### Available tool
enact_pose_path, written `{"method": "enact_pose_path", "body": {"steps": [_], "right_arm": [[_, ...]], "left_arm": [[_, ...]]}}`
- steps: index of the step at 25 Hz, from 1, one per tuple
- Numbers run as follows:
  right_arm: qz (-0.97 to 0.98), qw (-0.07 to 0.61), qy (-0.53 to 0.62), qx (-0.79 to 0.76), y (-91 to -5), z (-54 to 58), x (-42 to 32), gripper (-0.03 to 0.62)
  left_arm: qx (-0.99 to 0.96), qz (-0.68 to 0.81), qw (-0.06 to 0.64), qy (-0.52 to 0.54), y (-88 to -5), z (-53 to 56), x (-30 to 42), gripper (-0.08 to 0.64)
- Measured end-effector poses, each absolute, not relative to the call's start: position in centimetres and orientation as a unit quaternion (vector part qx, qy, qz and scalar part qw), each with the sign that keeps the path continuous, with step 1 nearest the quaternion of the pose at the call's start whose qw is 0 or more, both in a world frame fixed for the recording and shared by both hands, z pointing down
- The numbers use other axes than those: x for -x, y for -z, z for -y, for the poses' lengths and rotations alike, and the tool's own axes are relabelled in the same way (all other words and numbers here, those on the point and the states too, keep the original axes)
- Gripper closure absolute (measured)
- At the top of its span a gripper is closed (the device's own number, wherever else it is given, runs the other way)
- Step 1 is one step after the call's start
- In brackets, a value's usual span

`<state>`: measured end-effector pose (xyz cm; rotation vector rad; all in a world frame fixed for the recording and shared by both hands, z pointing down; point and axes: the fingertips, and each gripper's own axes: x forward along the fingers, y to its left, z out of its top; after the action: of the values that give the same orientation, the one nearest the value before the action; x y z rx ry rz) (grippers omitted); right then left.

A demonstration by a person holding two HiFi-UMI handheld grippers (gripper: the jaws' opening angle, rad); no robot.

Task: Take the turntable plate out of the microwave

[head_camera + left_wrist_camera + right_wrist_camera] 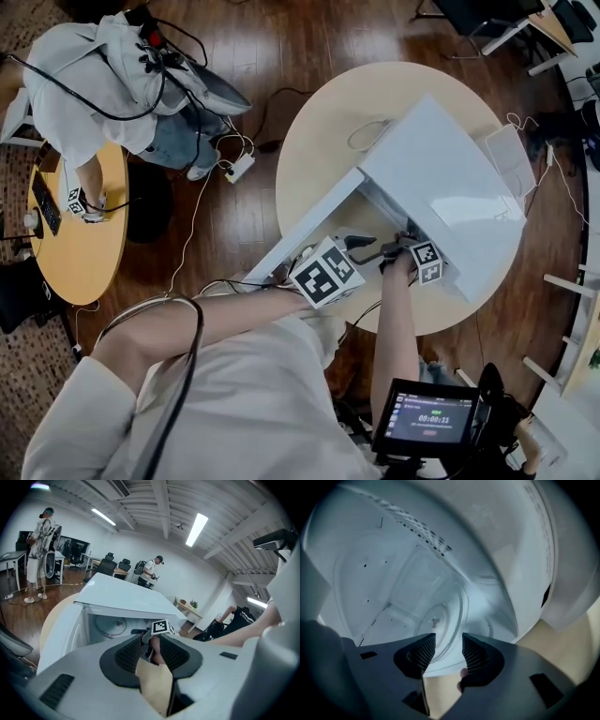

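Step in hand: reach-in; grasp not yet made.

- Round surface [314, 141] carries the white microwave [441, 178]. Its door [309, 230] stands swung open toward the person.
- Turntable plate [440, 620], clear glass, lies flat on the cavity floor, apparently seated on its hub.
- Right gripper [444, 649] is at the cavity mouth, aimed at the plate. Its fingers [425, 652] are apart with nothing between them, and the plate's near rim sits just beyond the tips.
- Left gripper [151, 651] is outside, in front of the opening. Its fingers [129, 654] are apart and empty.

Next move, judged: advance the right gripper until the near rim sits between its pads, close, lift the plate off the hub, then draw it out level. Glass is smooth and thin at the rim, so a slip is likely if it is pinched too shallow.

In the way: the cavity's front lip, the open door on the left, and the left gripper near the exit path.

Around: a second round table [84, 234] with a person beside it, well apart. Cables [202, 202] lie on the floor. A small screen [431, 419] is near the person's body.
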<state>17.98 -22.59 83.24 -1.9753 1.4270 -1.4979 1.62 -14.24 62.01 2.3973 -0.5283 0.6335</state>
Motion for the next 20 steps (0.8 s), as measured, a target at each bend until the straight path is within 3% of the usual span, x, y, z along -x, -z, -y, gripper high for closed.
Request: {"method": "enact_pose_path", "body": {"steps": [14, 20], "right_arm": [[-0.441, 0.214, 0.567, 0.662, -83.7, 22.9, -18.0, 0.41], [-0.428, 0.233, 0.563, 0.667, -84.4, 23.0, -19.1, 0.457]], "left_arm": [[-0.9, 0.205, 0.302, -0.237, -61.6, 14.4, -0.7, 0.428], [-0.896, 0.207, 0.311, -0.24, -62.0, 14.1, -0.5, 0.428]]}}
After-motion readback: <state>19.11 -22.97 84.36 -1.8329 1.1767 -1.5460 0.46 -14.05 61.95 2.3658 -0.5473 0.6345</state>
